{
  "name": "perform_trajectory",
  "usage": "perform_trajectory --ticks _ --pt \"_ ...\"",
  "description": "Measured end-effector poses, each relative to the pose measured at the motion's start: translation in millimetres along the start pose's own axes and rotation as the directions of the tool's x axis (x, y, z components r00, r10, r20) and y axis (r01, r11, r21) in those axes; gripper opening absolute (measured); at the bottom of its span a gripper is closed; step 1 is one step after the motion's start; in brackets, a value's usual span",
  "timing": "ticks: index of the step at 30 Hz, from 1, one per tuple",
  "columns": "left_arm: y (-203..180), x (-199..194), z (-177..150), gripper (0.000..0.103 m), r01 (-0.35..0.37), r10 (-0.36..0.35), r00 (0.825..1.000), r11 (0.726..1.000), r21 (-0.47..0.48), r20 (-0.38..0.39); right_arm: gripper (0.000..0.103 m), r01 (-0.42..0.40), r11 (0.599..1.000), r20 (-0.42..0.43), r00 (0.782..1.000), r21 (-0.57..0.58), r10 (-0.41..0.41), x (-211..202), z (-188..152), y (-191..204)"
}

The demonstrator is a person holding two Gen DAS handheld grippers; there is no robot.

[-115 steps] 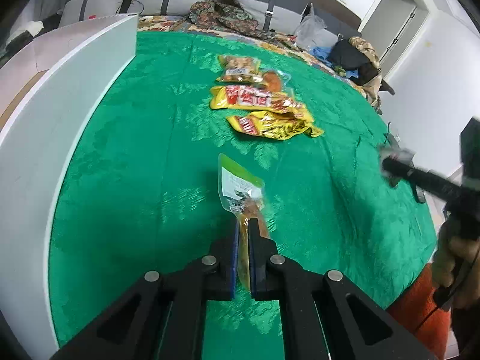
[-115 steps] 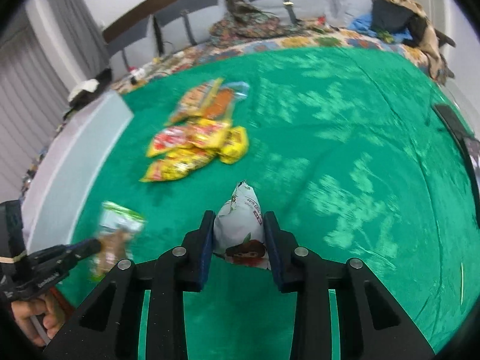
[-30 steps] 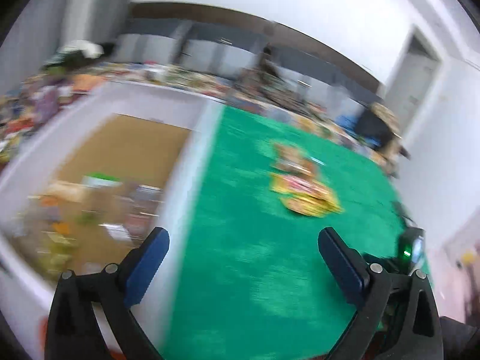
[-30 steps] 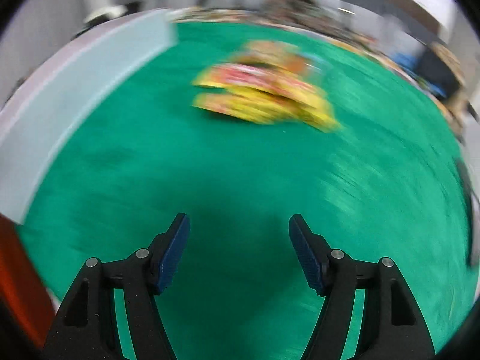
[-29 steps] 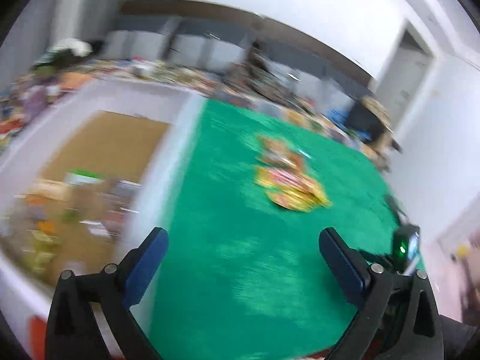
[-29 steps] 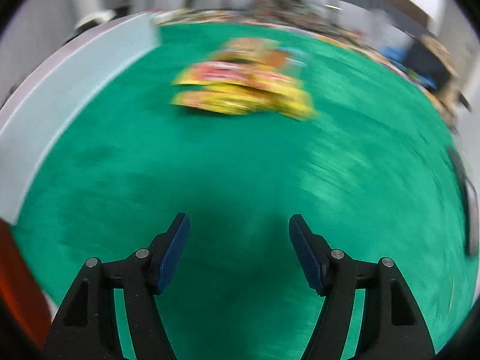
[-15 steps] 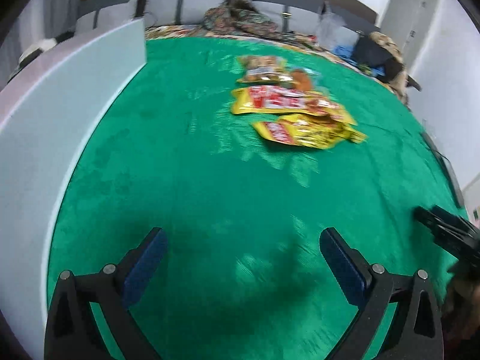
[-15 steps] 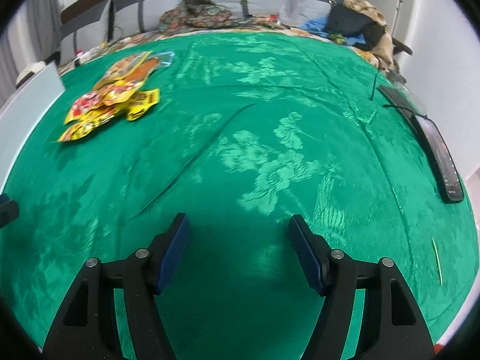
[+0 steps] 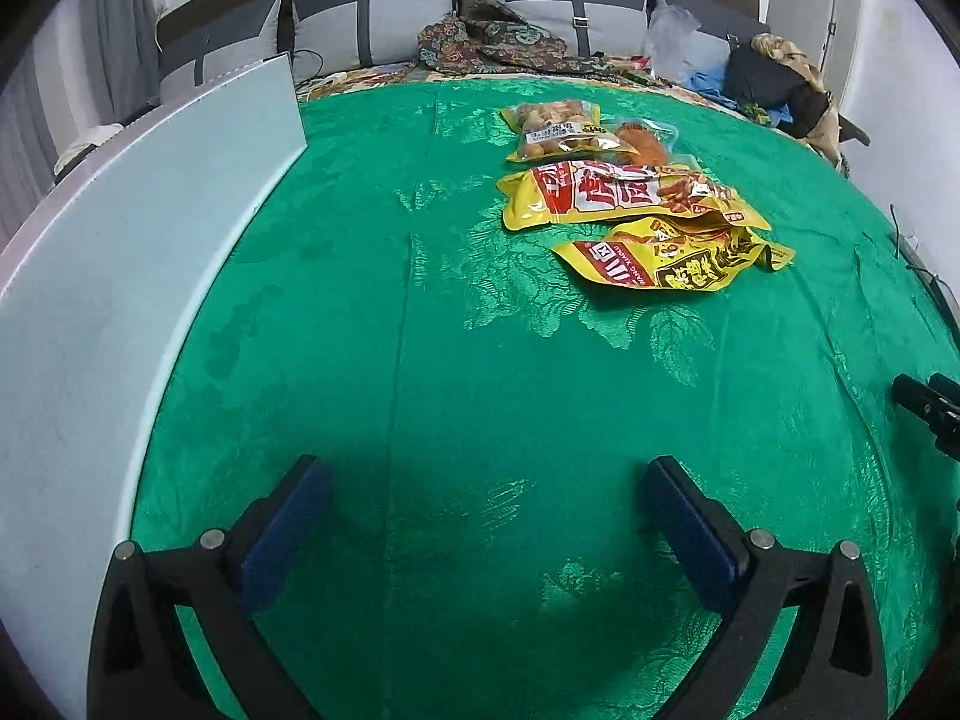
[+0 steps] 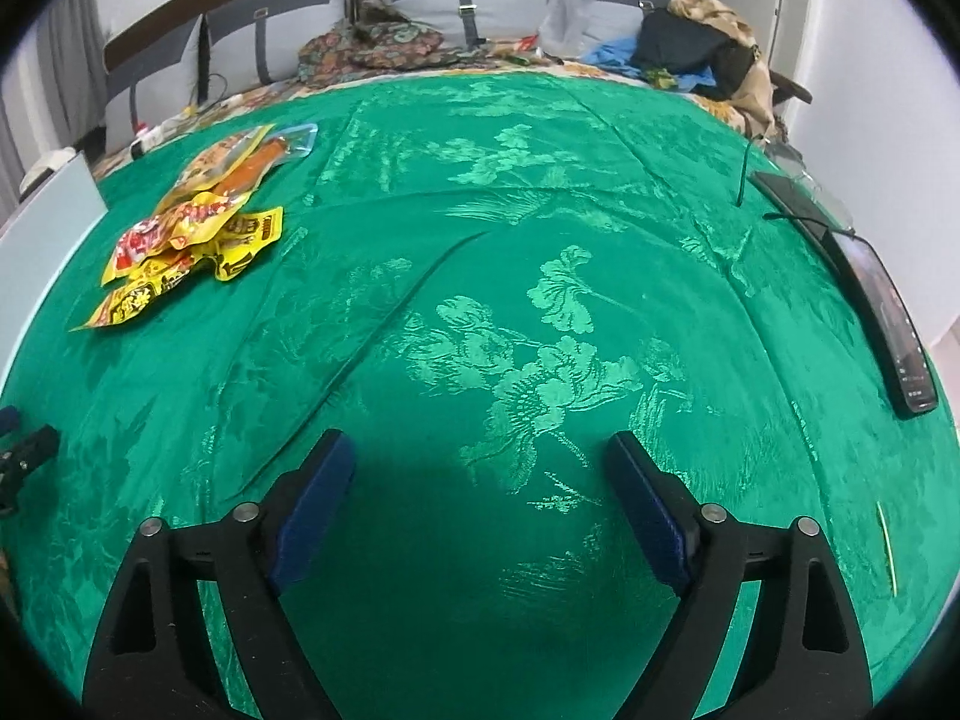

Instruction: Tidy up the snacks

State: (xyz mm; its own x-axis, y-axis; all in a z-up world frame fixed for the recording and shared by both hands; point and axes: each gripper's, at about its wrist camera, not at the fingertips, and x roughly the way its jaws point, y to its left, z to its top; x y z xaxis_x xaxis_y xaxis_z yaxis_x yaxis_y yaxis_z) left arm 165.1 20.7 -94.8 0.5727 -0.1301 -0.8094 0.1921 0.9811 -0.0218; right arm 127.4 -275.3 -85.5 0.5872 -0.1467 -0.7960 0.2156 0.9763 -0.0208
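Left wrist view: the left gripper (image 9: 489, 501) is spread wide above the green patterned cloth (image 9: 456, 372), with nothing between its blue pads (image 9: 288, 525). The snack packets lie in a loose cluster well ahead of it: a yellow packet (image 9: 672, 258) nearest, a larger yellow-and-red packet (image 9: 618, 192) just behind and overlapping it, then a clear bag of brown pieces (image 9: 555, 132) beside a clear pouch with an orange item (image 9: 645, 141) (its contents are probably a meat snack, though the print is too small to read). A white box wall (image 9: 120, 276) borders the cloth on the left.

Right wrist view: the right gripper (image 10: 480, 489) holds nothing, and its jaws are opening over bare cloth. The snack packets (image 10: 192, 228) sit far to the left. A dark phone (image 10: 882, 312) lies at the cloth's right edge.
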Motion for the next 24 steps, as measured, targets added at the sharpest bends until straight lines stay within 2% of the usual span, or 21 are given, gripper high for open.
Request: perform_trajectory --ticks 24 --pt "0.0 0.9 0.1 0.103 0.0 0.0 1.0 1.0 0.0 0.0 0.092 -0.001 1.0 -0.004 1.0 0.003 0.001 0.4 -0.7 -1.4"
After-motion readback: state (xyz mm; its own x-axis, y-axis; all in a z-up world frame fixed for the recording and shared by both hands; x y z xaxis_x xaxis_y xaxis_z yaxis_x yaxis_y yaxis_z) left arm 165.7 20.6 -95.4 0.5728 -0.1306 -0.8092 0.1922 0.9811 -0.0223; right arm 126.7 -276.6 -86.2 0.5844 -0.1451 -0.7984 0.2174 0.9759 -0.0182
